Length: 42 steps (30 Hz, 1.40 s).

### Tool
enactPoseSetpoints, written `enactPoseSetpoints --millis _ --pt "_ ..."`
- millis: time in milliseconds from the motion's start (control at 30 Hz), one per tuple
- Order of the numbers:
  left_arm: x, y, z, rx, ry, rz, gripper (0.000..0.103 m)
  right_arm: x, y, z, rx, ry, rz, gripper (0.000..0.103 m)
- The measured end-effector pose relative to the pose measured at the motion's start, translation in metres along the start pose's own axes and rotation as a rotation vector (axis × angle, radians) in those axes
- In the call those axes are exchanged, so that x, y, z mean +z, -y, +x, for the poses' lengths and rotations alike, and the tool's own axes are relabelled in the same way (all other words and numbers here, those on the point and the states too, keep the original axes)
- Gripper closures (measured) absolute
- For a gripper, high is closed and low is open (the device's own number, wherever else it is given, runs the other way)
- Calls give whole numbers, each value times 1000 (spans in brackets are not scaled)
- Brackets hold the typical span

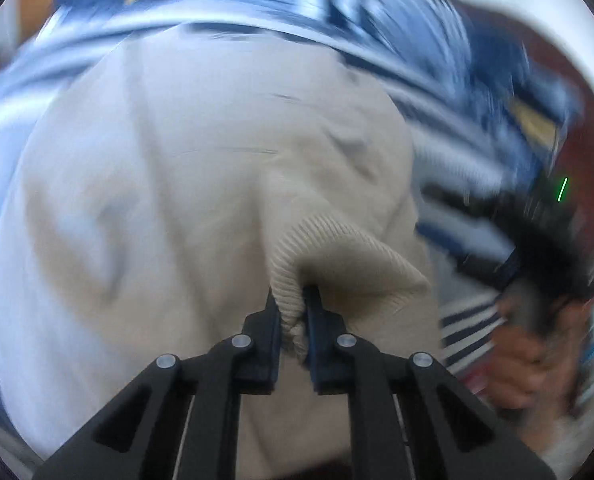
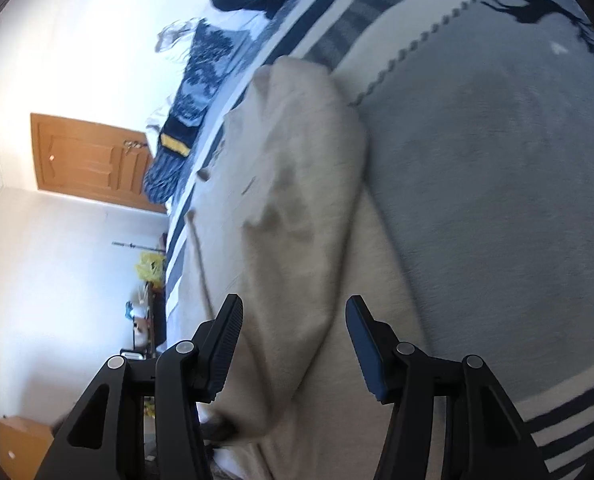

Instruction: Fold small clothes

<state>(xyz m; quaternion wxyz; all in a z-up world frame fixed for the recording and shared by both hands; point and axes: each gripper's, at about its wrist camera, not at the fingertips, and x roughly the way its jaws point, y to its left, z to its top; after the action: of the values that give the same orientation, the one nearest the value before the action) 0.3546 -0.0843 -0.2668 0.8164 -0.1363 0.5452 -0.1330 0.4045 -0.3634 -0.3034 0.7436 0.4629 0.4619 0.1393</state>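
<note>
Now your left gripper (image 1: 293,300) pinches the ribbed cuff (image 1: 337,252) of the beige garment (image 1: 177,160); your right gripper (image 2: 293,320) gapes, straddling its fold untouched.

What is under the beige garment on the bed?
The beige garment lies on a grey blanket with navy stripes and a deer motif. Whatever is directly beneath the garment is covered. The left claw pinches its ribbed cuff.
</note>
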Motion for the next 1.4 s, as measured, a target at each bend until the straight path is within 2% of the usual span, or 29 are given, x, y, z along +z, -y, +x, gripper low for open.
enactPoseSetpoints --millis 67,100,167,233,300,400,500,567,633,700,733,767,800,867,933,967,1033,1100,1167,1200,1233,1267,1300,1367,1400 --pt "-9 -36 -2 -11 -44 -133 79 -4 -6 9 13 -27 -18 42" --pt "-15 -52 0 -20 -67 -167 72 -5 -8 14 11 -42 -26 41" --pt "-24 -73 1 5 -81 -211 70 -9 -12 28 -3 -79 -43 39" --pt "-30 -87 -4 -6 -69 -248 67 -12 -12 40 -20 -105 -47 39" --pt "-26 -89 -10 5 -42 -241 58 -12 -12 47 -31 -113 -41 39" --pt "-11 -77 -8 38 2 -166 46 -10 -8 52 -53 -98 -18 39" --pt "13 -64 19 63 -36 -100 46 -3 -3 54 -57 -70 16 39" --pt "24 -59 41 82 -80 -65 52 1 -3 55 -62 -52 23 39" --pt "30 -51 48 120 -76 -5 77 7 -4 55 -79 -32 23 39" --pt "30 -40 46 123 -68 71 100 10 -6 59 -93 -21 19 45" --pt "31 -36 42 116 -68 81 100 12 -8 62 -112 -22 8 62" --pt "31 -33 31 98 -50 80 100 12 -9 64 -148 -24 0 87" --pt "31 -32 12 51 -27 80 100 12 -9 62 -139 -23 19 96" --pt "32 -36 -33 -46 34 45 100 13 -12 49 -22 -5 66 98" --pt "32 -50 -63 -103 62 -12 100 11 -27 35 23 14 22 98" --pt "30 -60 -75 -120 71 -44 100 7 -38 30 49 18 -16 98" --pt "20 -78 -86 -82 80 -46 100 -3 -52 32 120 -17 -58 98" --pt "8 -99 -68 -16 33 -53 99 -16 -62 54 124 -92 -101 97" --pt "-4 -131 -35 86 -84 -127 99 -25 -60 86 52 -189 -104 94" --pt "-8 -138 -30 120 -100 -146 99 -27 -53 100 22 -227 -78 90" --pt "-10 -144 -30 134 -91 -161 99 -27 -48 104 -2 -233 -63 78" --pt "-10 -142 -37 122 -60 -149 99 -26 -43 102 -42 -219 -53 65" --pt "-9 -136 -46 112 -26 -124 99 -22 -41 95 -73 -185 -52 61" --pt "-1 -119 -67 102 41 -42 86 -11 -42 66 -62 -96 -51 40" --pt "9 -105 -75 94 63 6 70 -4 -41 53 -35 -57 -32 37"
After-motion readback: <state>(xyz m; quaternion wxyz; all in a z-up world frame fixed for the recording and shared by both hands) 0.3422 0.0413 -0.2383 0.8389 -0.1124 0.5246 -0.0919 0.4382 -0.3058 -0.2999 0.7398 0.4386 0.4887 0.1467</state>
